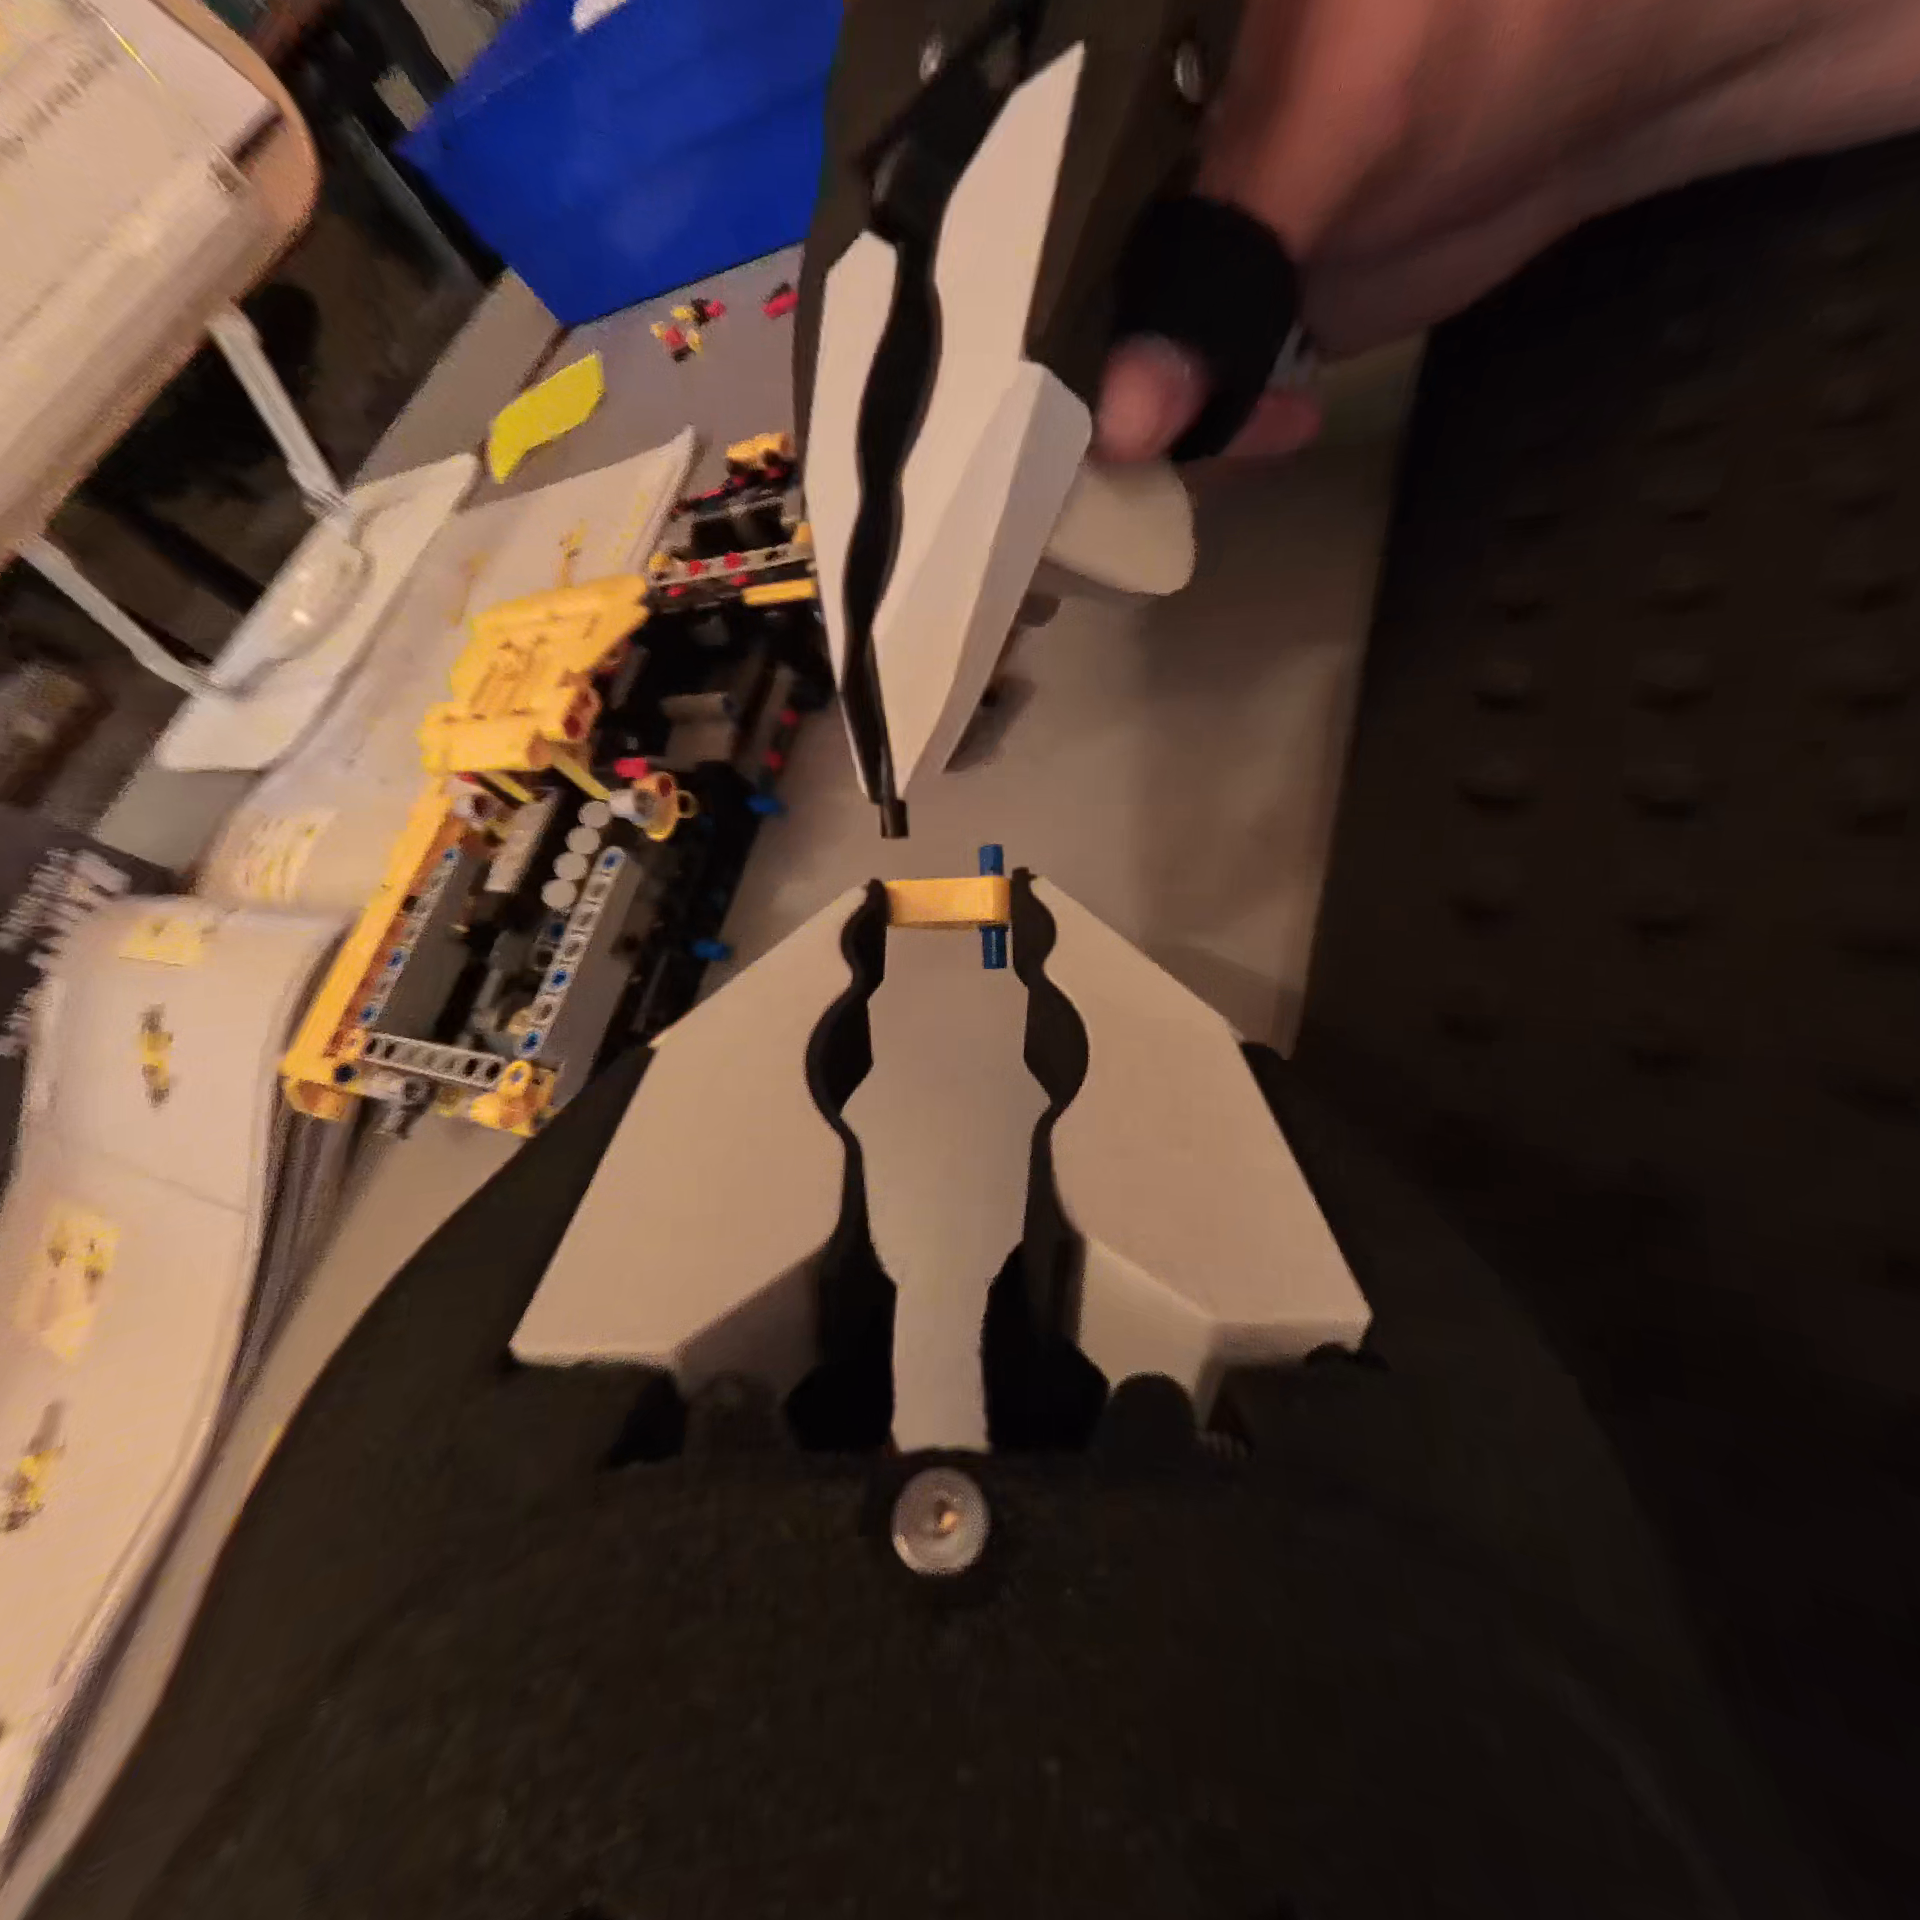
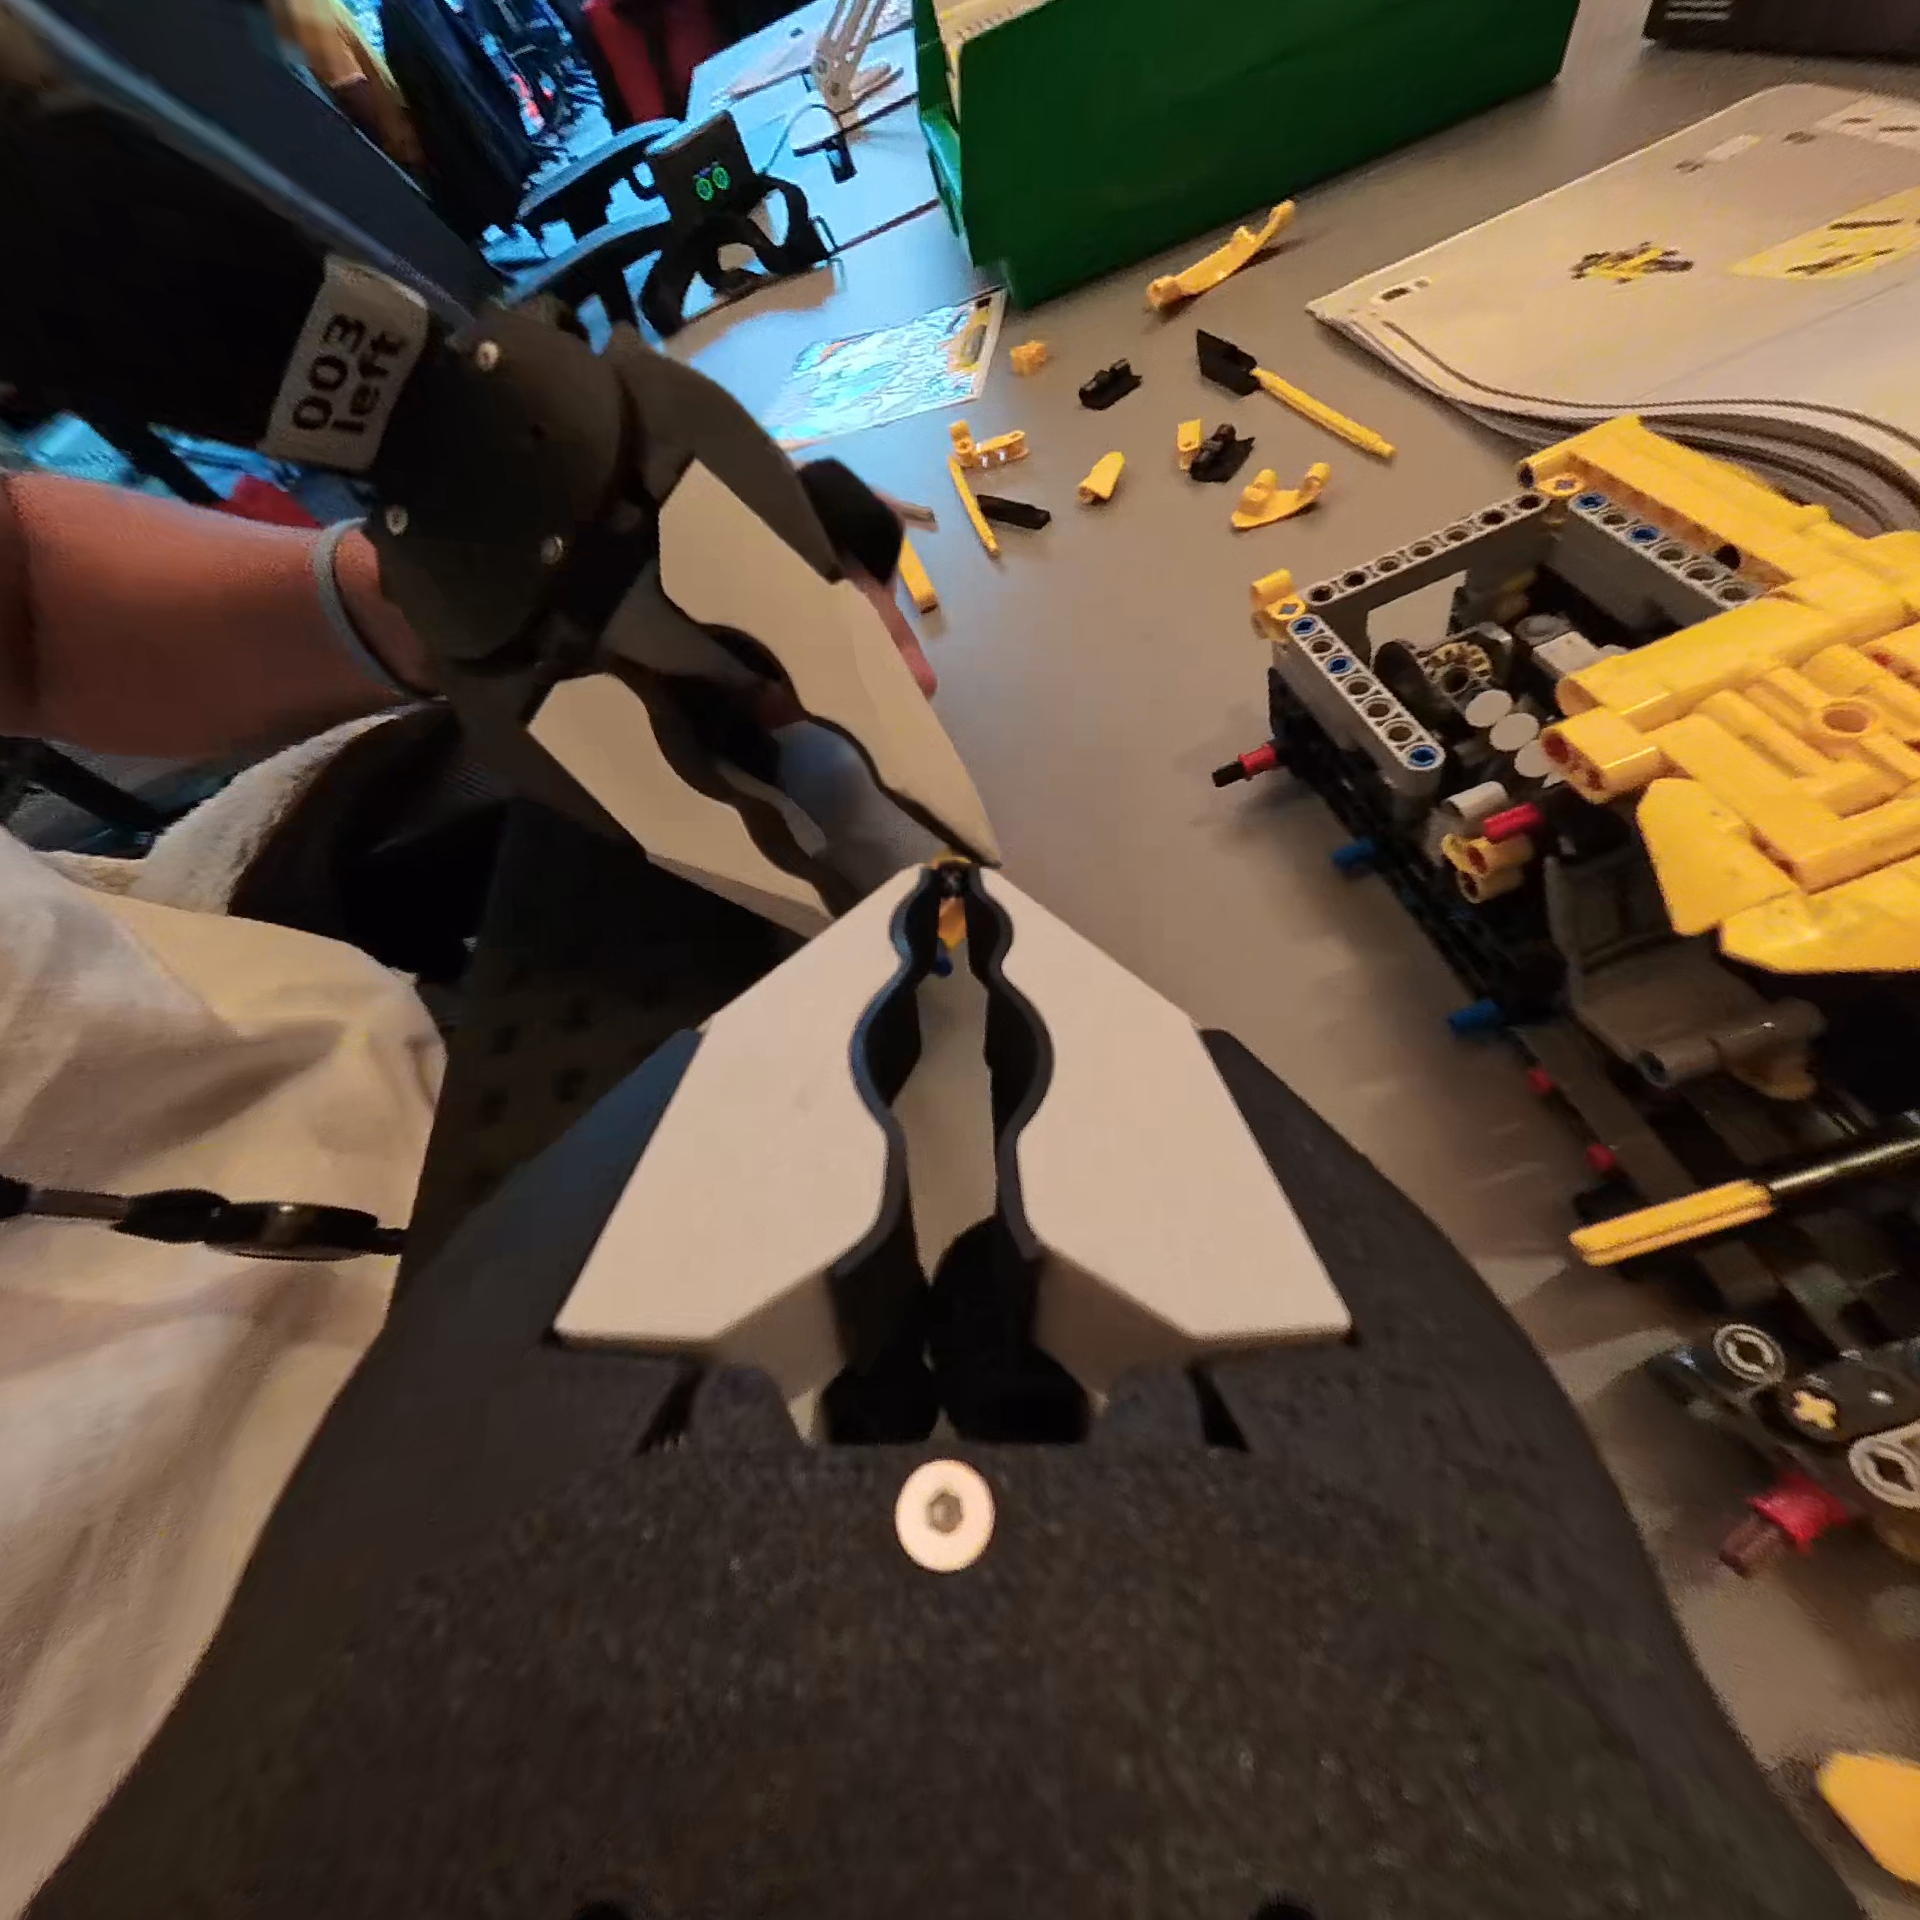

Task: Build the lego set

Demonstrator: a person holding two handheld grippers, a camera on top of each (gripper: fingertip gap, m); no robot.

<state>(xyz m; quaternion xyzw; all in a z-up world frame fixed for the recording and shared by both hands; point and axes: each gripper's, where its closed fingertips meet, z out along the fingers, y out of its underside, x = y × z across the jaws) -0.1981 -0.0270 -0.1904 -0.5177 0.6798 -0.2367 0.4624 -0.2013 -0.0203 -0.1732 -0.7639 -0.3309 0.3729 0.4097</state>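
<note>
My left gripper (image 1: pixel 948 894) is shut on a short yellow beam (image 1: pixel 940 902) with a blue pin (image 1: pixel 992 904) through its right end. My right gripper (image 1: pixel 883 800) comes down from above, shut on a small black pin (image 1: pixel 894 823) whose tip hangs just above the beam's left end. In the right wrist view my right gripper (image 2: pixel 951 881) meets the left gripper (image 2: pixel 940 862) tip to tip, and only a sliver of the yellow beam (image 2: pixel 951 916) shows between the fingers. The part-built yellow and black model (image 1: pixel 499 883) sits on the table to the left, and it also shows in the right wrist view (image 2: pixel 1662 810).
Several loose yellow and black parts (image 2: pixel 1143 447) lie scattered beyond the grippers. A green box (image 2: pixel 1247 125) stands behind them. Open instruction booklets (image 2: pixel 1662 260) lie near the model. A blue bin (image 1: pixel 644 156) stands at the table's far end. A person's sleeve (image 2: pixel 156 1039) is at left.
</note>
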